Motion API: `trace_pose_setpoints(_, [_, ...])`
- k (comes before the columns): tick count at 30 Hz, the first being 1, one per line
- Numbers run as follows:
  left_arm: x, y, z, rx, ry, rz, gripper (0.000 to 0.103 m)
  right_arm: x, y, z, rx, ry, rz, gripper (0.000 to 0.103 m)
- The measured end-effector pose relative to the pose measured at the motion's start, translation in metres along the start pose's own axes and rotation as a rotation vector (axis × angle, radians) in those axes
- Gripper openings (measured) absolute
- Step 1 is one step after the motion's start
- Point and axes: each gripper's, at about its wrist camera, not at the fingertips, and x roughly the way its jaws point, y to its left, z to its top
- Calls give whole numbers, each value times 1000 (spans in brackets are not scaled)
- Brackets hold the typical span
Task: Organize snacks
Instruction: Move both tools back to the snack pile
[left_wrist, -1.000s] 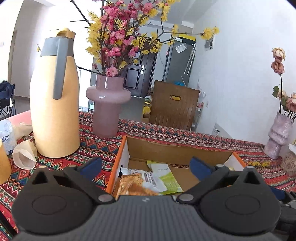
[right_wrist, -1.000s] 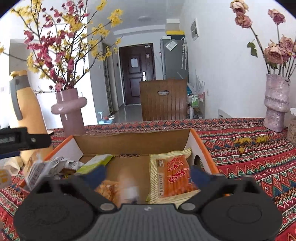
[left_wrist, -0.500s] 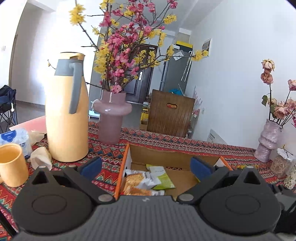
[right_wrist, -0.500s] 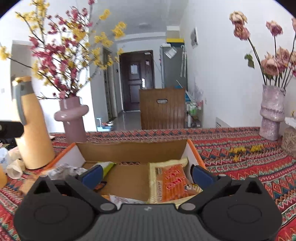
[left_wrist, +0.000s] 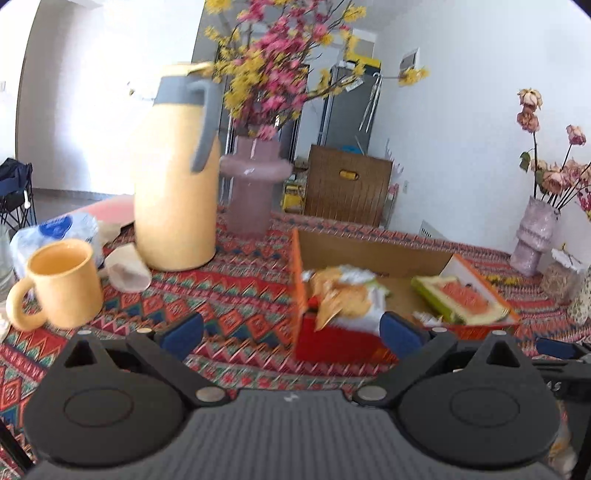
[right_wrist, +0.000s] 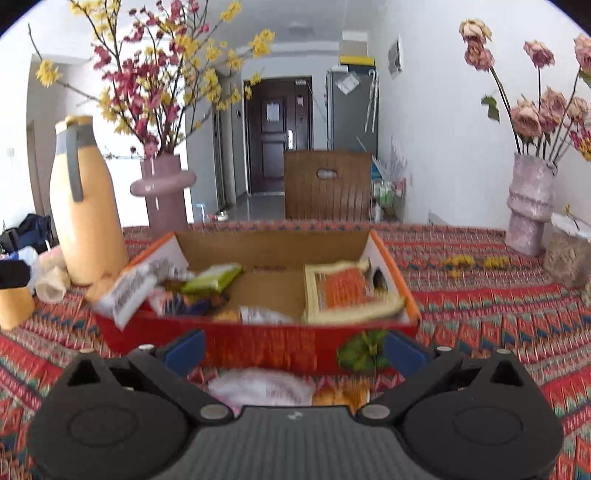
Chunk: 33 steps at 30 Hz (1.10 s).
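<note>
A red and orange cardboard box (right_wrist: 258, 347) stands on the patterned tablecloth; it also shows in the left wrist view (left_wrist: 332, 343). It holds several snack packets: an orange one (right_wrist: 347, 288) at the right, a green one (right_wrist: 214, 277), and a crumpled pile (left_wrist: 343, 291) at the left end. A pink-white packet (right_wrist: 262, 387) and an orange packet (right_wrist: 340, 397) lie on the cloth in front of the box, between my right gripper's fingers. My right gripper (right_wrist: 293, 347) is open and empty, just short of the box front. My left gripper (left_wrist: 291, 332) is open and empty at the box's left corner.
A tall yellow thermos (left_wrist: 173, 173), a yellow mug (left_wrist: 59, 284), a pink vase of blossoms (left_wrist: 255, 188) and crumpled wrappers (left_wrist: 125, 266) stand left of the box. A second vase (right_wrist: 528, 206) and a jar (right_wrist: 565, 254) stand at the right. A wooden chair (right_wrist: 328, 184) is behind the table.
Both grippers have drawn back from over the box toward the table's near side. The box front and the packets on the cloth have come into view.
</note>
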Motion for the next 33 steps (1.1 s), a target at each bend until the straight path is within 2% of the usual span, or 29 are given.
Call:
trace_pose_setpoints(10, [-7,47,-12,-9,6,-55,103,-10,19,-21,68,77,-29,103])
trace_pose_setpoints(17, [7,69,-21,-10,63,-67,103,-13,46,-21,48,99,-86,103])
trace_pose_setpoints(25, [30,69,-25,-17,116,-76,103,-22,69,-15,2,104,-128,103])
trace_pose_setpoints(29, [40,72,-28,-44,143,-57,103,-22,62,-15,5,91,-112,103])
trace_pose_setpoints(33, [40,73,-28,-47,133,-55,103,-10,52,-22,15,128,-85,103])
